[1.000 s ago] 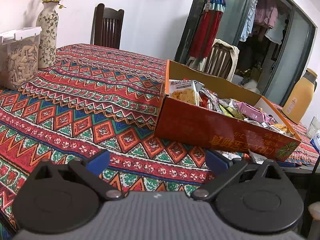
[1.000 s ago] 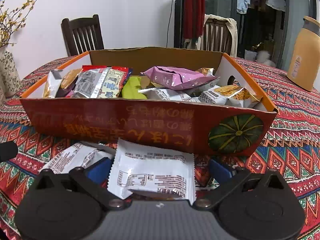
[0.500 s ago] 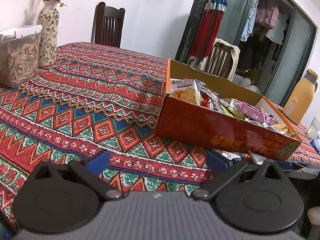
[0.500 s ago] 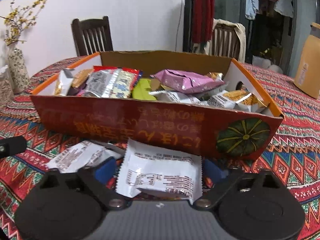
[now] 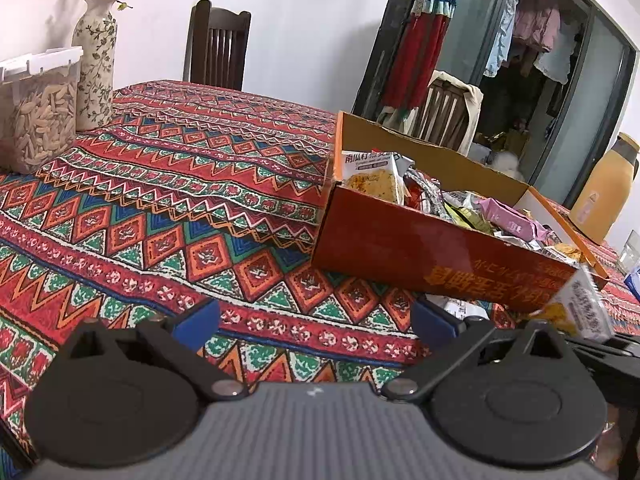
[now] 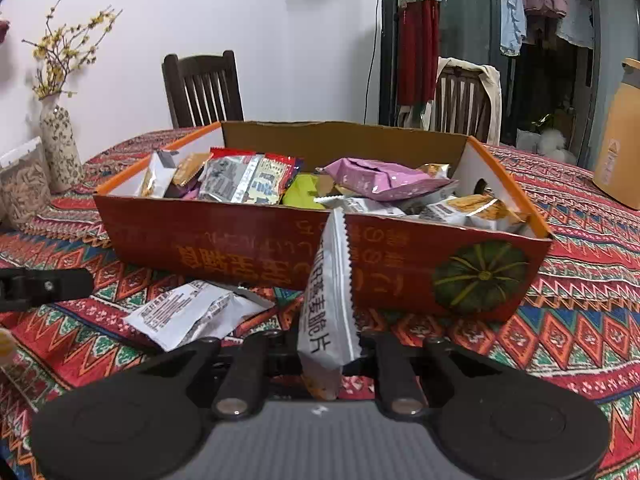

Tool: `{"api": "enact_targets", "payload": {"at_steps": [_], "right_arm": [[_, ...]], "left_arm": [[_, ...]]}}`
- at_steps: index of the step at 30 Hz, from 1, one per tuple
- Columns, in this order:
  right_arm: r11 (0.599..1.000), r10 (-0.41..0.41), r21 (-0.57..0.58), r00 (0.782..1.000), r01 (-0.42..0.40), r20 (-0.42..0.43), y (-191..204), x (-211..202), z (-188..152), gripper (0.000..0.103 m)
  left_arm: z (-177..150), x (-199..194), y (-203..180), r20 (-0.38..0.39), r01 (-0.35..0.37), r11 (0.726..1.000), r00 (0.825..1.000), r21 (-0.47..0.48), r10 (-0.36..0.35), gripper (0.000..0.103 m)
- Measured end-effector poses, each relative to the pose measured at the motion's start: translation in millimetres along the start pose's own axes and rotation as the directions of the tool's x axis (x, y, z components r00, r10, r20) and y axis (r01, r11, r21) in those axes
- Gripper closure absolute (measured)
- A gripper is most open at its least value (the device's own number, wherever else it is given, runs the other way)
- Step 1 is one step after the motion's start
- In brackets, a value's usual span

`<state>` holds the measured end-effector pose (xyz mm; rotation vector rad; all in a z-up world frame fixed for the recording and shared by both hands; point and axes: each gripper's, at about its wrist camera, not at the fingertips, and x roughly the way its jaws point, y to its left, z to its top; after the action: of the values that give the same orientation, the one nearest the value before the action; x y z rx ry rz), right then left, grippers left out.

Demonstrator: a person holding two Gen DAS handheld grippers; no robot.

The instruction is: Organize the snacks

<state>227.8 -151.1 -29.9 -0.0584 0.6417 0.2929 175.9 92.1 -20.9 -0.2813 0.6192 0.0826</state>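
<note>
Right claw (image 6: 326,364): jaws have just been closing and are now clamped on a white snack packet (image 6: 329,300). The packet stands on edge between the jaws, serrated seam facing up and forward, its top corner reaching in front of the near wall of the snack box (image 6: 248,248). In the left wrist view the same packet (image 5: 580,308) shows at the right, lifted off the table, just in front of the box's near right corner.

Left claw (image 5: 316,316): jaws wide apart, blue pads (image 5: 198,322) visible on both sides, nothing between them. It hovers over the patterned tablecloth (image 5: 168,208), to the left of the box and not touching it.

Snack box: shallow cardboard tray, red-orange outside with a pumpkin print on the near wall, sitting on the table. Holds a loose pile of packets, among them a pink packet (image 6: 380,178), a green one (image 6: 304,196) and a silver-and-red one (image 6: 248,178).

A second white packet (image 6: 196,314), crumpled, lies flat on the tablecloth just in front of the box, left of the right claw.

Far left of the table: a clear container of seeds (image 5: 38,120) beside a floral vase (image 5: 96,76). A tan flask (image 5: 600,196) stands beyond the box on the right.
</note>
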Motion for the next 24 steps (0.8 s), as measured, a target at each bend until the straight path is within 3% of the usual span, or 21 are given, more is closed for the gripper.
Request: {"api": "enact_targets", "payload": {"at_steps": [7,15,24], "right_arm": [[1.000,-0.018,0.018,0.999,0.017,0.048,-18,-25,-10,0.089],[0.994,-0.109,0.040,0.988,0.106,0.106,-46,-42,-21,0.089],[0.992,-0.090,0.101,0.989,0.078,0.121,-59,-41,-27,0.089]], "left_arm": [[0,2,-1,-0.007,-0.016,1.000,1.000,0.001,0.016,0.000],[0,3,-2,-0.013,-0.065,0.998,0.998,0.002,0.065,0.000],[0,7,-14,-0.029,-0.125,0.990,0.991,0.070,0.127,0.000]]}}
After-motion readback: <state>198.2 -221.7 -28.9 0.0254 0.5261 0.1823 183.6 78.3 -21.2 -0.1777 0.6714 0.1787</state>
